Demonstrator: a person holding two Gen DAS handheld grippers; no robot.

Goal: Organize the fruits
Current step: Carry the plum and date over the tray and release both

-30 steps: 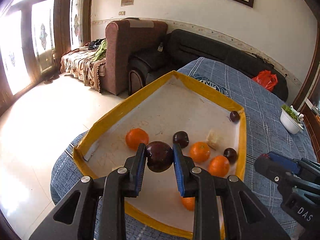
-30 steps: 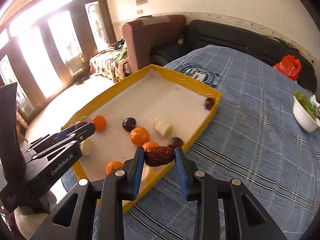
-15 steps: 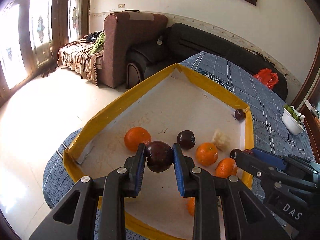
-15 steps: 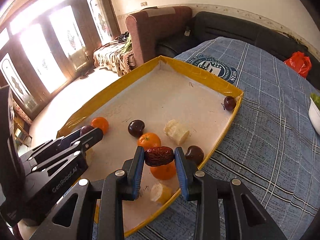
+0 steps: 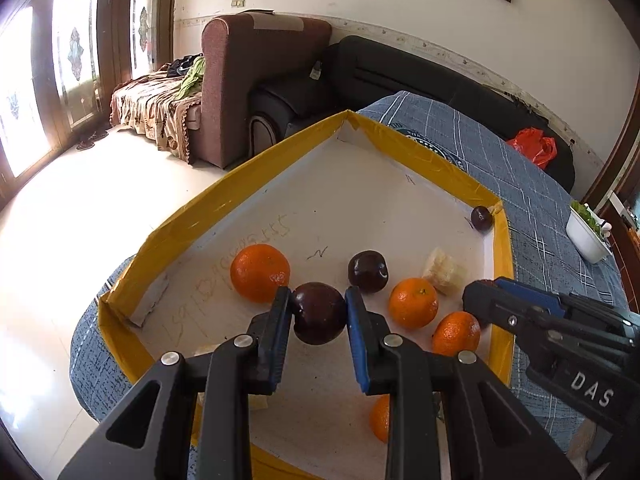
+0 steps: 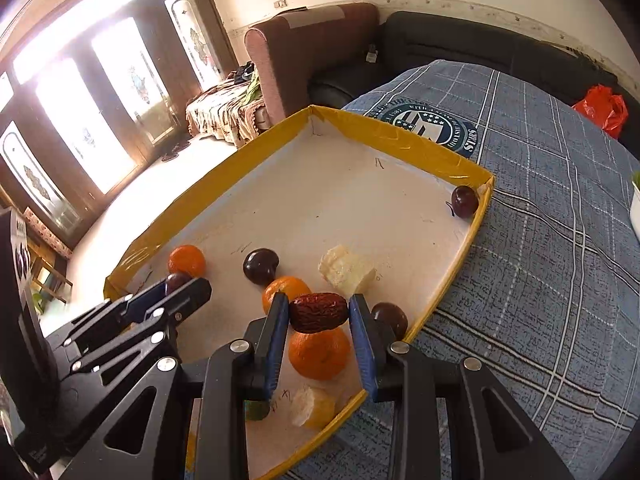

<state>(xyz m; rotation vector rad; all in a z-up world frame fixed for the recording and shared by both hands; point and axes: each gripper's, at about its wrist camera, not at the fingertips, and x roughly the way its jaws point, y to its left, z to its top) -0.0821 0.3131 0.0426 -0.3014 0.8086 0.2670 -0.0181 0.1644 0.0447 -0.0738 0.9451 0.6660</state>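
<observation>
My left gripper [image 5: 318, 312] is shut on a dark plum [image 5: 318, 314] and holds it above the near part of a yellow-rimmed white tray [image 5: 436, 168]. My right gripper [image 6: 319, 312] is shut on a wrinkled red date [image 6: 319, 312] above the tray's near right side. In the tray lie several oranges [image 5: 260, 267], a loose plum [image 5: 367, 272], a plum in the far right corner [image 5: 481, 219] and a pale banana piece [image 5: 444, 272]. The right gripper shows in the left wrist view [image 5: 476, 300].
The tray [image 6: 476, 236] rests on a blue plaid tablecloth [image 6: 560, 240]. A white bowl of greens [image 5: 586, 232] stands at the far right. A red bag [image 5: 532, 146], a black sofa and a brown armchair lie beyond the table. Bare floor is to the left.
Both grippers have moved forward over the tray with their fruit still held. The right gripper has come in from the tablecloth side to above the oranges.
</observation>
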